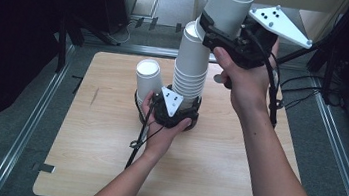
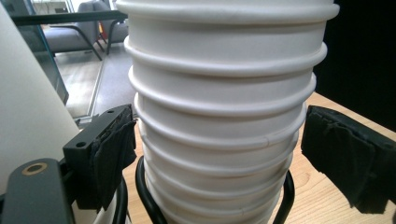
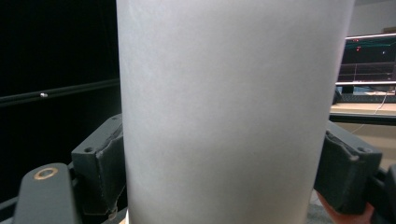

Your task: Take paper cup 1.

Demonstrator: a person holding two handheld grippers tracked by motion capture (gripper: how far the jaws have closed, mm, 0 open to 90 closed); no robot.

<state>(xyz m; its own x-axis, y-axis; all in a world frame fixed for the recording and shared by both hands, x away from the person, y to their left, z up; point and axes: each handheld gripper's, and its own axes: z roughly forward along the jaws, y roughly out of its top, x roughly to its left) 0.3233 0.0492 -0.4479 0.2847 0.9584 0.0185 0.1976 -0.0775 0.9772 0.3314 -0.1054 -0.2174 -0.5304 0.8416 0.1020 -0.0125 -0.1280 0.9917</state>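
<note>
White paper cups make up the stack (image 1: pixel 191 65), which stands upright near the middle of the light wooden worktop (image 1: pixel 213 173), a little toward its far edge. The left hand-held gripper (image 1: pixel 177 109) sits low at the foot of the stack. In the left gripper view its black padded jaws stand on either side of the ribbed rims (image 2: pixel 224 116): the left pad is touching or just beside the stack and the right pad (image 2: pixel 345 158) is clearly apart from it, so this gripper is released rather than clamped. A black wire loop (image 2: pixel 144 196) curves round the base of the stack in that view.

1 single cup (image 1: pixel 147 79) stands upright just beside the stack, on its left, close to the left hand (image 1: pixel 161 131).

The right hand-held gripper (image 1: pixel 223 33) is raised above the far edge of the worktop, grasping 1 separate cup (image 1: pixel 230 6) that tilts with its mouth up and away, just above and to the right of the stack's top. In the right gripper view both jaws press against the smooth cup wall (image 3: pixel 233 112).

Open wood runs wide along the near edge and at the near corners, and the right and left sides of the worktop are bare as well. Metal rails (image 1: pixel 28 125) line the floor beyond both side edges.
</note>
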